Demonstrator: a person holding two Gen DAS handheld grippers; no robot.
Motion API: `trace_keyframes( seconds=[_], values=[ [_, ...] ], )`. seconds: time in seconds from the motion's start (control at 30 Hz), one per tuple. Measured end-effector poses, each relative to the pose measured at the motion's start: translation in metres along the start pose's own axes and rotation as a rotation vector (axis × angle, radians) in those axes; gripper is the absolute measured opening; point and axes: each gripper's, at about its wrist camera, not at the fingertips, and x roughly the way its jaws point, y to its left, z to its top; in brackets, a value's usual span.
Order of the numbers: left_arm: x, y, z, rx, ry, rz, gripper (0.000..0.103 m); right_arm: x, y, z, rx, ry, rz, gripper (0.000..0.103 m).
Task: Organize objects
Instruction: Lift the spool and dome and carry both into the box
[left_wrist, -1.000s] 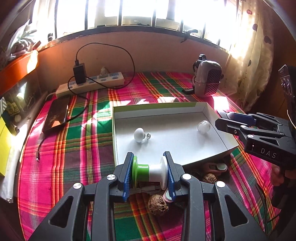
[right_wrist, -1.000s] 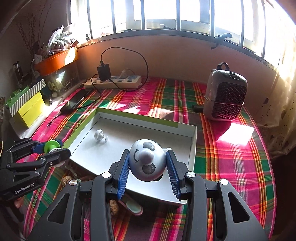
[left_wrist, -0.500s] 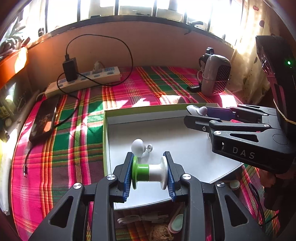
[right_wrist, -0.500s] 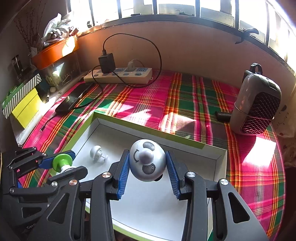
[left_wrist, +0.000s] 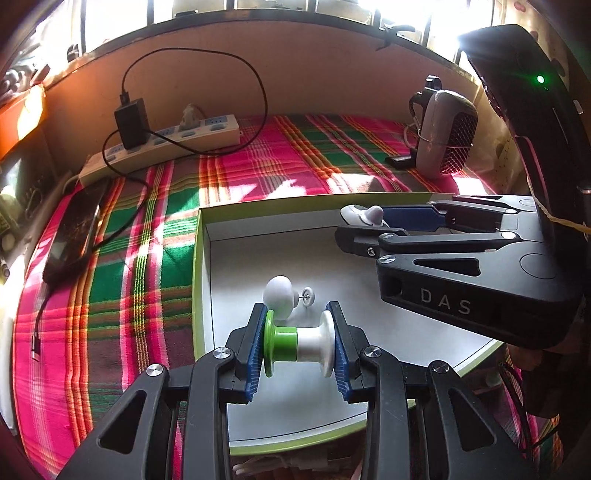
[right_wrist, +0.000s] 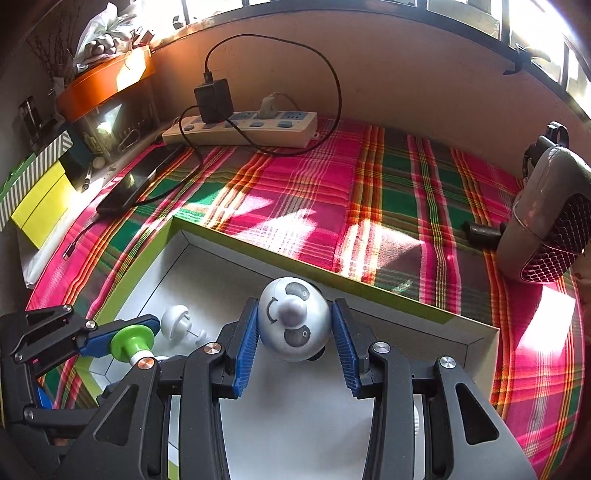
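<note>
My left gripper (left_wrist: 297, 349) is shut on a green and white spool (left_wrist: 299, 345) and holds it over the near left part of the white tray with green rim (left_wrist: 197, 280). My right gripper (right_wrist: 293, 332) is shut on a grey panda-face ball (right_wrist: 293, 325) over the tray (right_wrist: 424, 310). A small white knob with a pin (left_wrist: 280, 297) lies in the tray just beyond the spool; it also shows in the right wrist view (right_wrist: 175, 321). The left gripper with the spool (right_wrist: 133, 343) shows at the lower left of the right wrist view, and the right gripper (left_wrist: 364, 221) at the right of the left wrist view.
The tray sits on a pink and green plaid cloth (left_wrist: 129, 295). A power strip with a charger (left_wrist: 162, 140) lies at the back, a phone (left_wrist: 74, 236) at the left, a small grey heater (left_wrist: 445, 136) at the back right. Small items lie under the tray's near edge (left_wrist: 266, 467).
Both grippers have moved forward over the tray with their objects still held. The right gripper now reaches further across the tray.
</note>
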Motion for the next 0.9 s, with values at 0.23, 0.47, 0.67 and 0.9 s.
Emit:
trace_keyframes(
  seconds=[0.23,0.47,0.67,0.9],
  values=[
    [0.002,-0.002,0.000,0.010,0.009,0.001,0.030,0.007,0.002,0.001,-0.011,0.020,-0.006,0.041],
    [0.005,-0.003,0.000,0.019,0.018,0.007,0.030,0.011,0.005,0.001,-0.018,0.035,-0.019,0.041],
    [0.005,-0.003,0.000,0.021,0.019,0.008,0.030,0.013,0.006,0.002,-0.022,0.047,-0.038,0.041],
    [0.006,-0.005,0.000,0.022,0.019,0.003,0.030,0.015,0.009,0.002,-0.027,0.058,-0.044,0.041]
  ],
)
